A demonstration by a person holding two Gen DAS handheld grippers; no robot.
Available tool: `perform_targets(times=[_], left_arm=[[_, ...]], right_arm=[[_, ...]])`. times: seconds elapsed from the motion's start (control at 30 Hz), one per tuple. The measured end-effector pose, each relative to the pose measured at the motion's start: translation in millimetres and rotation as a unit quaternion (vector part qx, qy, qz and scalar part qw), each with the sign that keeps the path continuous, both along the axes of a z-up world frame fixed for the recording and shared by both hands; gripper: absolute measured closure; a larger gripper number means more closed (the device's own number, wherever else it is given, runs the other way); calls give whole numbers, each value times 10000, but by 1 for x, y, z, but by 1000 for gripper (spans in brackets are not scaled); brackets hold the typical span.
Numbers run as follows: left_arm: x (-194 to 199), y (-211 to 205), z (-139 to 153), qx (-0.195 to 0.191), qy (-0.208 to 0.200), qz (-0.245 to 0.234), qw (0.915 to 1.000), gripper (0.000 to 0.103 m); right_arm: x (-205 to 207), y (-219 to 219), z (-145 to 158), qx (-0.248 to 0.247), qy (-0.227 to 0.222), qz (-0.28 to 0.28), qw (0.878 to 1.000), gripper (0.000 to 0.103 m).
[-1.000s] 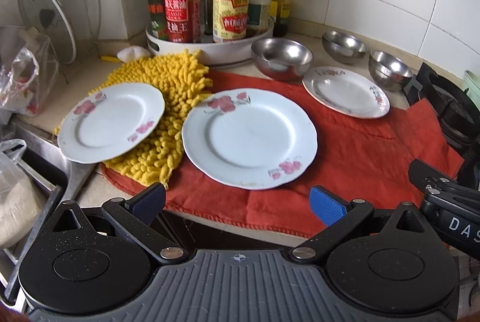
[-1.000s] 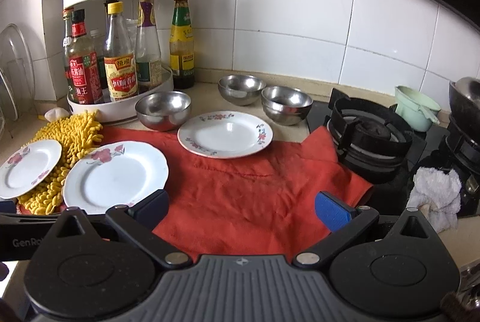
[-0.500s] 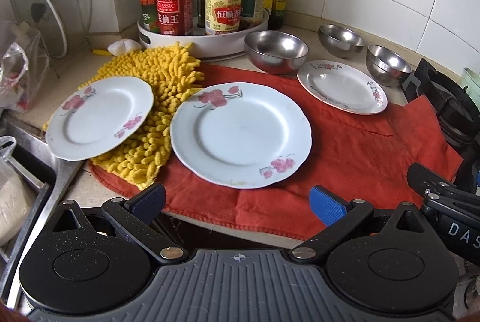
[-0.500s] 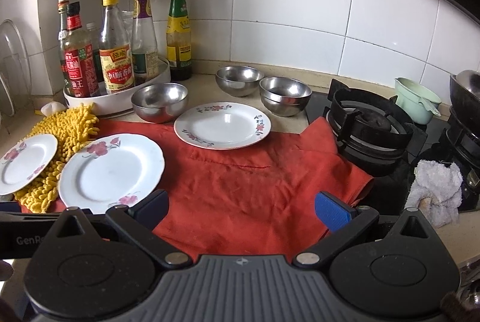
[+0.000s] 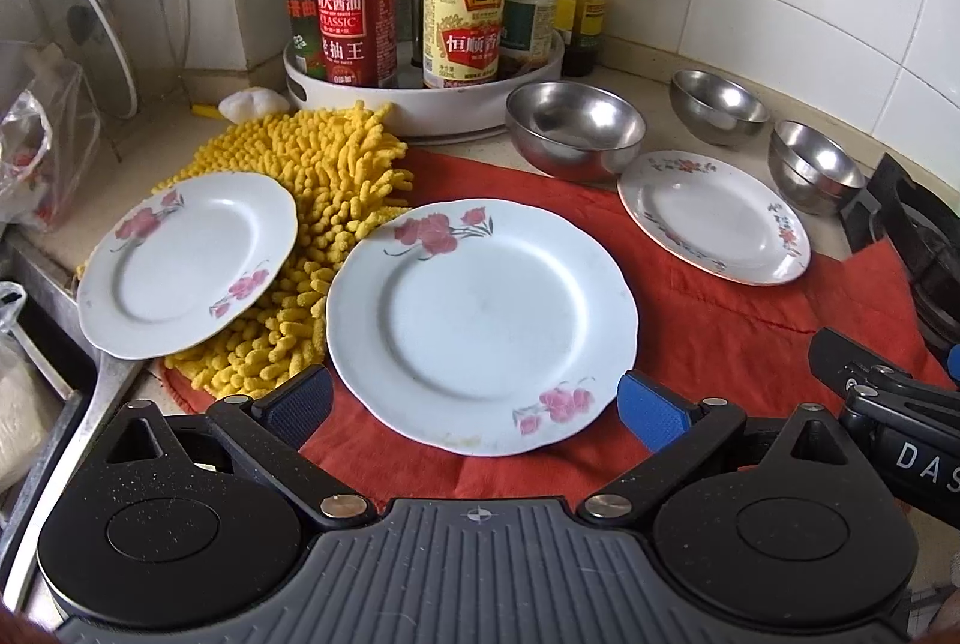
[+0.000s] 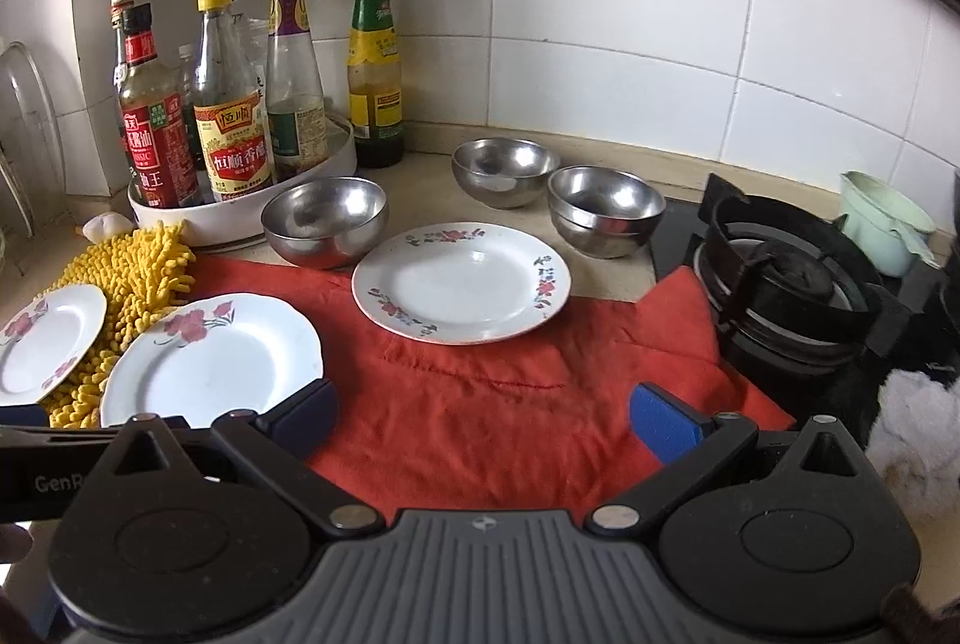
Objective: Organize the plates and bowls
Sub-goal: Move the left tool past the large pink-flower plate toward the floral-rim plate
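Three white flowered plates lie on the counter: a large one (image 5: 480, 326) on the red cloth (image 5: 720, 320), a smaller one (image 5: 186, 260) on the yellow mop pad (image 5: 324, 188), and a third (image 5: 714, 218) at the right. Three steel bowls stand behind: one (image 5: 573, 128) near the bottle rack, one (image 5: 717, 104) further back, and a stack (image 5: 813, 167) at the right. My left gripper (image 5: 474, 401) is open, its fingers straddling the large plate's near edge. My right gripper (image 6: 483, 413) is open and empty above the red cloth (image 6: 480, 404), short of the third plate (image 6: 462, 281).
A white turntable rack (image 5: 420, 104) of sauce bottles stands at the back. Glass lids (image 5: 90, 26) lean at the left by the sink edge. A gas burner (image 6: 786, 278) and a green cup (image 6: 882, 224) are at the right, with a white rag (image 6: 918, 434) in front.
Both grippers have moved forward and lower towards the plates. The left gripper now reaches the large plate's near edge. Nothing was taken hold of.
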State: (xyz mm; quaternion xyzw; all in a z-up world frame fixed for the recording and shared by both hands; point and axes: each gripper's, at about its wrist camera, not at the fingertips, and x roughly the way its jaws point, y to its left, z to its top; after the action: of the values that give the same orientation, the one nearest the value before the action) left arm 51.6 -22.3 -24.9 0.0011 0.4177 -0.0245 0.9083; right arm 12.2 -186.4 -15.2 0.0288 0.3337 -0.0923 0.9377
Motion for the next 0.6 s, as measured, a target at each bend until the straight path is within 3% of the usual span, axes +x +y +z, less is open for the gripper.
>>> perform_targets(times=[0.6], left_arm=[[13, -8, -6, 67, 104, 261, 9996, 1]], right_arm=[[27, -10, -11, 119, 176, 257, 9994, 3]])
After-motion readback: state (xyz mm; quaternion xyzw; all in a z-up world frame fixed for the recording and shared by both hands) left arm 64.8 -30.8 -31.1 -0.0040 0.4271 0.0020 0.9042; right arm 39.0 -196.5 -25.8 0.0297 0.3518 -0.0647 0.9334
